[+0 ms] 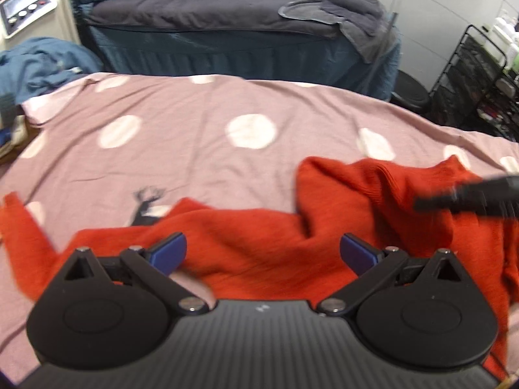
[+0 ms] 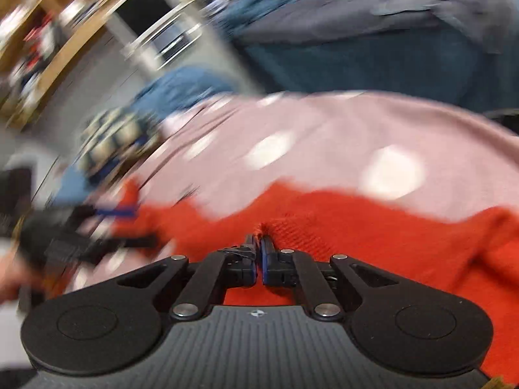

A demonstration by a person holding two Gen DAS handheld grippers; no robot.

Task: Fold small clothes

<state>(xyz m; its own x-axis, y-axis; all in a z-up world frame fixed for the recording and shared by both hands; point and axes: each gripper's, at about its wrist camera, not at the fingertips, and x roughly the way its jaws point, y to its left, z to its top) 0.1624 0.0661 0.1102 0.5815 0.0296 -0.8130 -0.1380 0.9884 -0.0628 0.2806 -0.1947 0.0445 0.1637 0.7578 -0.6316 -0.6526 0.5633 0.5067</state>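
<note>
Pink bedsheet [image 1: 201, 162] with white dots covers the work surface; a dark bed [image 1: 207, 19] stands behind. Red knitted sweater [image 1: 259, 246] lies rumpled along the near edge, its long axis running side to side, one sleeve trailing left. Left gripper [image 1: 263, 252] hovers over it, jaws spread wide, holding nothing. Right gripper [image 2: 259, 246] has its jaws pressed together, pinching a raised fold of the knit.

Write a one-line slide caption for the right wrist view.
Right gripper pinches shut on the edge of a red knit sweater lying on a pink polka-dot sheet.
</note>
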